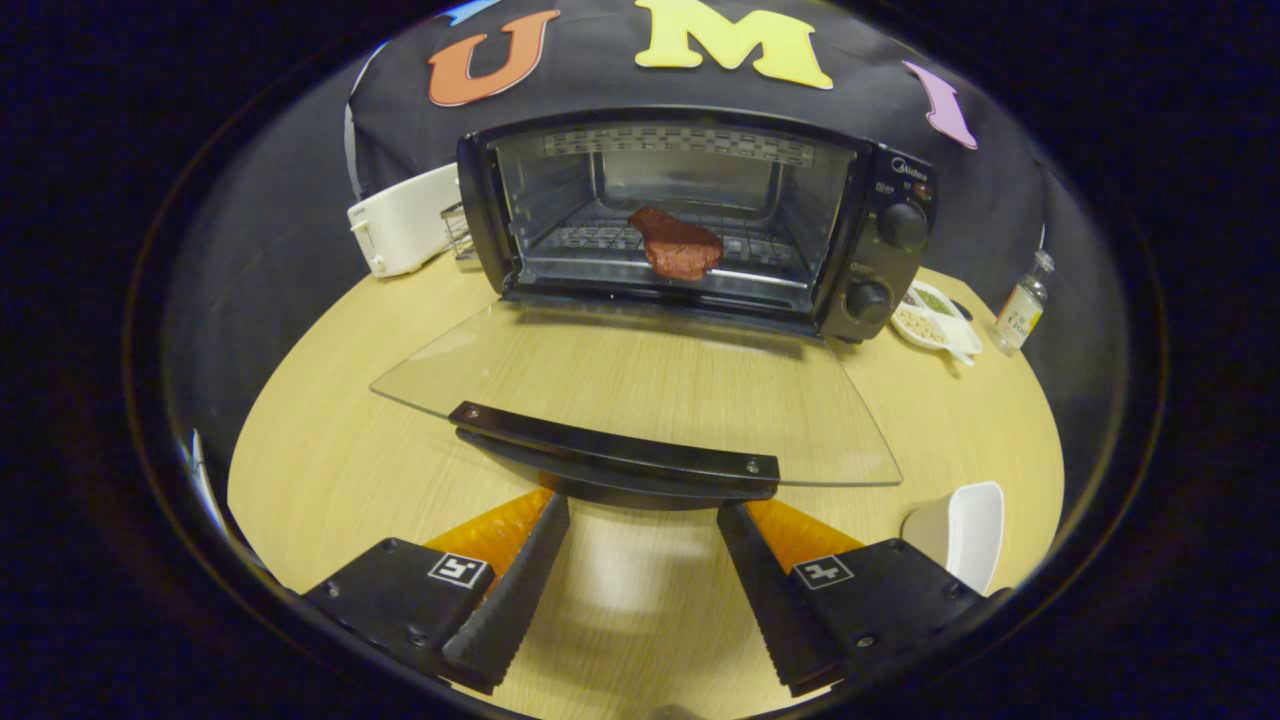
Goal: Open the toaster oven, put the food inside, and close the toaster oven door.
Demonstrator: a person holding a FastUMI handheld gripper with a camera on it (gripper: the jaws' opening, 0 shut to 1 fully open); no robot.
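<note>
I saw a pale wood-grain counter (330, 470) with a matt finish, a clear glossy glass door (640, 385) with its smooth black handle (615, 455), and shiny metal walls inside the toaster oven (690, 215).

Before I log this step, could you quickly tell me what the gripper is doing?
Gripper: open, holding nothing; its fingers sit just under the handle of the lowered oven door.

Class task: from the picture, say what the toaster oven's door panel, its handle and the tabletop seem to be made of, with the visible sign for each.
Door panel: clear glass, likely; the table shows through it.
Handle: black, probably plastic; faint sheen, a screw head at one end.
Tabletop: pale wood-look surface, perhaps laminate; fine, even grain.
The gripper is open, fingers just short of the handle.
</note>
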